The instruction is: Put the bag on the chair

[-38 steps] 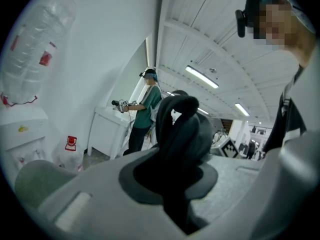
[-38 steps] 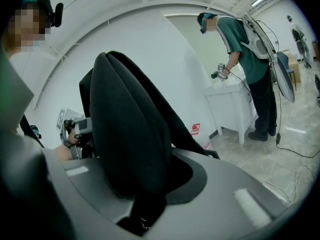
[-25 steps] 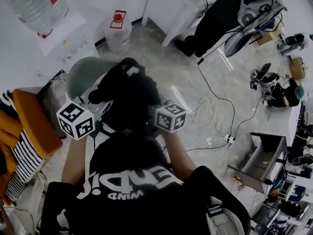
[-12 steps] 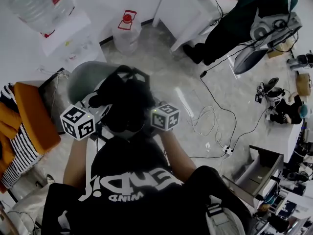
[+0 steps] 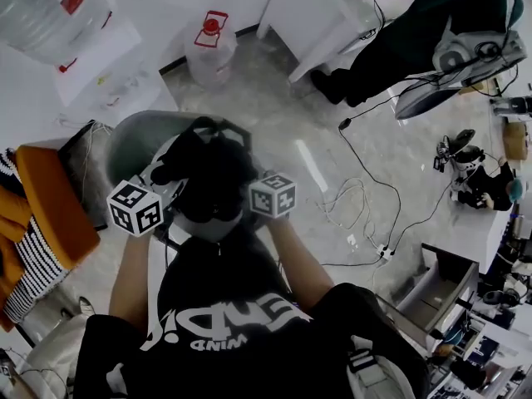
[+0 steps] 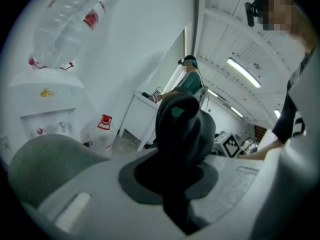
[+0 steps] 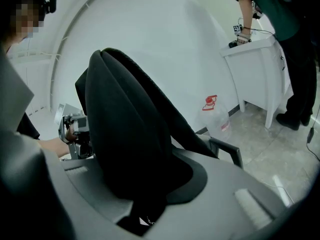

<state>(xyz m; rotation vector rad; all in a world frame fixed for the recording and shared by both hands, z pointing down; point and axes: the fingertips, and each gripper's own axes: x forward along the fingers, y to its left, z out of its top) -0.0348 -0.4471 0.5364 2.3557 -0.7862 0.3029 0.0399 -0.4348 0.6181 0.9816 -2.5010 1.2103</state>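
Your left tool (image 6: 174, 199) and right tool (image 7: 140, 206) each clench the bag (image 5: 212, 171) by its fabric. Bag stands upright between them, over the chair (image 5: 131, 140) seat; lower straight down.

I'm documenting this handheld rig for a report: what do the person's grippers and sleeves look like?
The left gripper and right gripper have broad pale-grey moulded jaws with a dark inner lining. Each carries a white cube with black square markers. The person wears a black short-sleeved shirt with white lettering.
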